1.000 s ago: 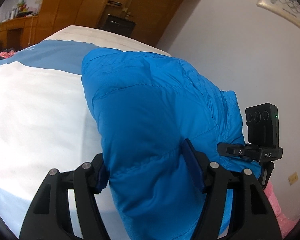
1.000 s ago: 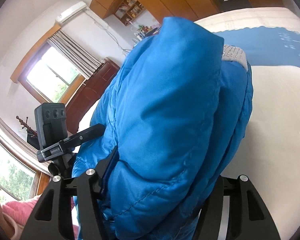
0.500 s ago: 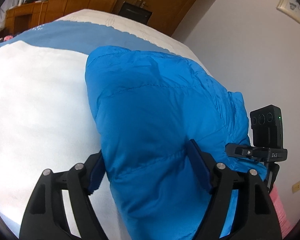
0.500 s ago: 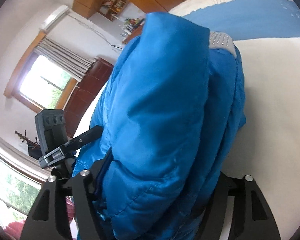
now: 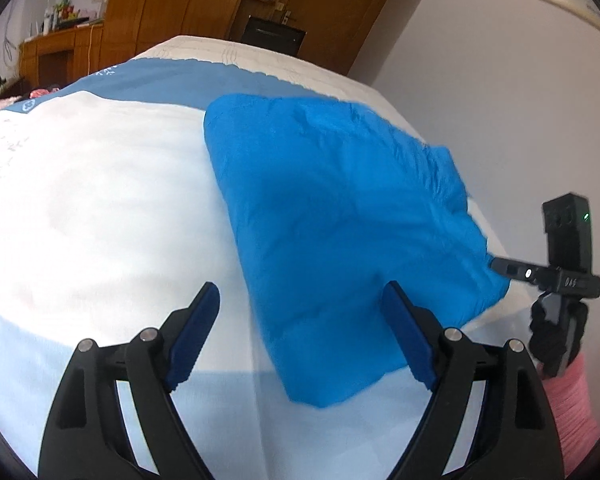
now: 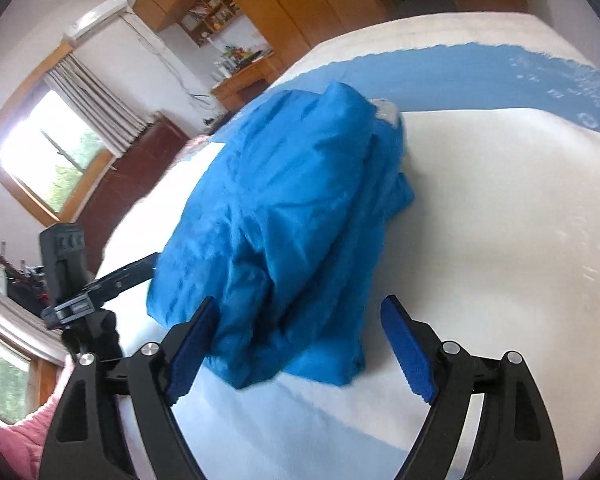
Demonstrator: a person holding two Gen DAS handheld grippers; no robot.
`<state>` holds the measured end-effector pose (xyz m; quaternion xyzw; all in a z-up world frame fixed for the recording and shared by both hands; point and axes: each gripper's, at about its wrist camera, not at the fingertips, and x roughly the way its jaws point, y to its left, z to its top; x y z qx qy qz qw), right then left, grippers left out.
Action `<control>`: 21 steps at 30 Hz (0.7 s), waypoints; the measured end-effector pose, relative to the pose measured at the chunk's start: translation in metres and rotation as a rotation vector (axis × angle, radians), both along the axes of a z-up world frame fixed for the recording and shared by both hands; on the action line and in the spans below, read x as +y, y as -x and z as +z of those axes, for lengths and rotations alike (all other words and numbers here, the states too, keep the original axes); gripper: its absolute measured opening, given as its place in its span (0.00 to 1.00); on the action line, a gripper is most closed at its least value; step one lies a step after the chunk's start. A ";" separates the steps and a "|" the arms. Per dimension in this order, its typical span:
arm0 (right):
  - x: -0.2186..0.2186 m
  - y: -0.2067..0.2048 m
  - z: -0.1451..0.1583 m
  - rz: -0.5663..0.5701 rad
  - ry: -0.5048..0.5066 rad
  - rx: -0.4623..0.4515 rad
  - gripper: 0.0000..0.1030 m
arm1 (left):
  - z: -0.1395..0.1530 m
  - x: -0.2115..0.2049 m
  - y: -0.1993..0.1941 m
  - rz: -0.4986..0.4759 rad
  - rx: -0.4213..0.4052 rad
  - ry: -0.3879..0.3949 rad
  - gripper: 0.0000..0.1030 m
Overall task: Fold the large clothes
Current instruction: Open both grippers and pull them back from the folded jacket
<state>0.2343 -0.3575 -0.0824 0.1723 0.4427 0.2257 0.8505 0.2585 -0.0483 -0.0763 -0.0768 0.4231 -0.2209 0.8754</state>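
Both tongs, left [image 5: 300, 336] and right [image 6: 300, 344], gape empty beside a folded blue jacket [image 5: 340, 216] on the bed [image 5: 100, 200]. Its puffy layers could spring apart unpressed.

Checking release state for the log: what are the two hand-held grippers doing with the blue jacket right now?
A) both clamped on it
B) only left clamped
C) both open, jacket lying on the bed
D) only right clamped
C: the left hand-held gripper and right hand-held gripper both have fingers spread wide with nothing pinched, and the folded blue jacket lies on the bed.
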 end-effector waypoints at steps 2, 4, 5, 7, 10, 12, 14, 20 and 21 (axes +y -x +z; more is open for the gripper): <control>0.011 -0.001 -0.005 -0.014 0.028 0.030 0.81 | -0.008 -0.003 -0.004 0.005 0.005 -0.020 0.84; 0.017 -0.006 -0.016 -0.032 0.063 0.054 0.81 | -0.017 -0.005 -0.012 0.005 0.017 -0.022 0.85; 0.019 -0.006 -0.021 -0.045 0.078 0.061 0.81 | -0.020 -0.005 -0.013 0.005 0.014 -0.026 0.86; 0.022 -0.012 -0.023 -0.062 0.072 0.085 0.81 | -0.023 -0.006 -0.012 0.005 0.001 -0.047 0.87; 0.026 -0.009 -0.018 -0.092 0.080 0.084 0.81 | -0.019 -0.004 -0.010 0.029 0.019 -0.052 0.87; 0.032 0.001 -0.003 -0.108 0.116 0.057 0.82 | -0.010 -0.004 -0.006 0.051 0.018 -0.066 0.86; 0.035 0.013 0.013 -0.125 0.150 0.033 0.87 | -0.001 -0.005 0.001 0.065 0.002 -0.101 0.88; 0.062 0.054 0.041 -0.143 0.212 -0.014 0.96 | 0.023 -0.006 0.037 0.128 -0.067 -0.169 0.90; 0.068 0.060 0.044 -0.146 0.236 -0.014 0.96 | 0.026 -0.005 0.043 0.138 -0.072 -0.174 0.90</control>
